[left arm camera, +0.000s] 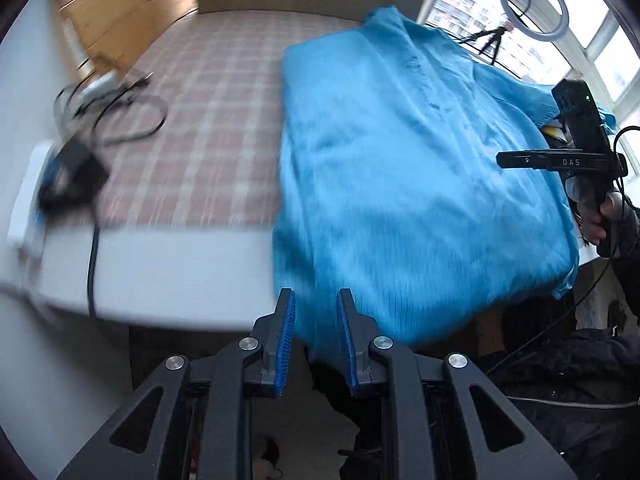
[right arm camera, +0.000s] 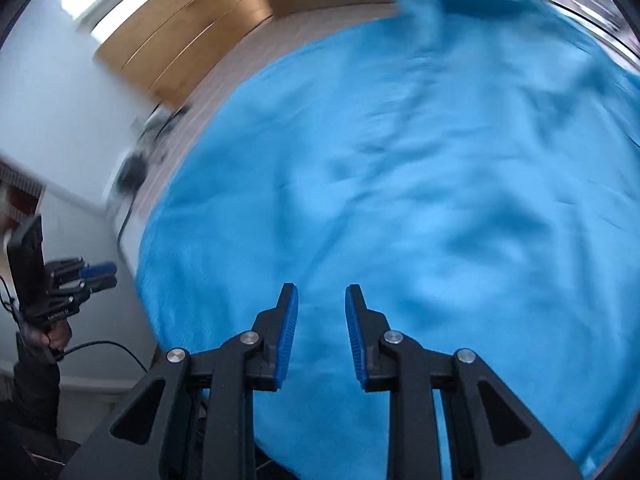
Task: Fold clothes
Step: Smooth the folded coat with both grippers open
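While a blue sweater (left arm camera: 404, 168) lies spread across the right part of the bed (left arm camera: 208, 128), with its lower hem hanging over the near edge, both tongs stand apart from it. The left tongs (left arm camera: 316, 340) are part open and grip nothing; they sit just in front of the hanging hem. The right tongs (right arm camera: 322, 332) are likewise part open and empty, above the sweater's near portion. On the checked bed cover, well to the left of the sweater, lie black cables (left arm camera: 132, 116) and a dark device (left arm camera: 74, 176). A ring light (left arm camera: 536, 2) stands by the window.
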Tool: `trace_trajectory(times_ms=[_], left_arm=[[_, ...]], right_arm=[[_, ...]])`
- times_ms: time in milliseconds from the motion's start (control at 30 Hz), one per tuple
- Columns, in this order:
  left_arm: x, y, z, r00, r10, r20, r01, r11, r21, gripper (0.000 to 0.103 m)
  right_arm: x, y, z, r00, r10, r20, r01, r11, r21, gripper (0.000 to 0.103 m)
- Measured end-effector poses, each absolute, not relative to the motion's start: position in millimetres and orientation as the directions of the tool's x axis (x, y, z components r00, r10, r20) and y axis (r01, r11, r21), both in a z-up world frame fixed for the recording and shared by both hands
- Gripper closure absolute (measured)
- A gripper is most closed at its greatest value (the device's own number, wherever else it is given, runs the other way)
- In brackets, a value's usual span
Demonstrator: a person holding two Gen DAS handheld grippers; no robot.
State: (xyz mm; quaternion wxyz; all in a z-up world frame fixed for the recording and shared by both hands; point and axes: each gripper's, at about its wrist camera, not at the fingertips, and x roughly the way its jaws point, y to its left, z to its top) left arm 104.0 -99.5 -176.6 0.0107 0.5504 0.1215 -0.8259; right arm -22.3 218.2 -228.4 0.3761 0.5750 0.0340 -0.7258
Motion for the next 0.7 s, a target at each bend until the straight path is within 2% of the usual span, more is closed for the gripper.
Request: trace_trajectory(times_ms=[133,267,400,567,700], left_arm=[[155,-85,-195,-0.388,0.099,-0.916,0.252,-0.945,-0.209,0.083],[177,-76,-211,-0.401,0.113,-0.909,0.295,-0.923,-0.246,0.083],[170,-79,-220,-0.435,0.142,-0.889,0.274,-0.920,-0.281,0.075],[147,-100,-234,-0.458,0.212,-0.863,0.224,-0.912,-0.343,0.073],[129,-108,-244,-0.444,0.289,-0.848,0.146,-0.910,-0.387,0.069]], right_arm=[[18,169,-247,0.017,-0.485,-0.874,0.705,-0.614,0.355,0.078],[45,149,-254,-0.004,-0.414,-0.910,0.768,-0.584,0.262,0.075],[53,139,-243,-0.015,-0.426,-0.905,0.765,-0.587,0.264,0.075],[49,125,-236,-0.027,-0.448,-0.894,0.727,-0.622,0.290,0.074],[45,103,-234,-0.078,-0.388,-0.918,0.723,-0.656,0.216,0.074]])
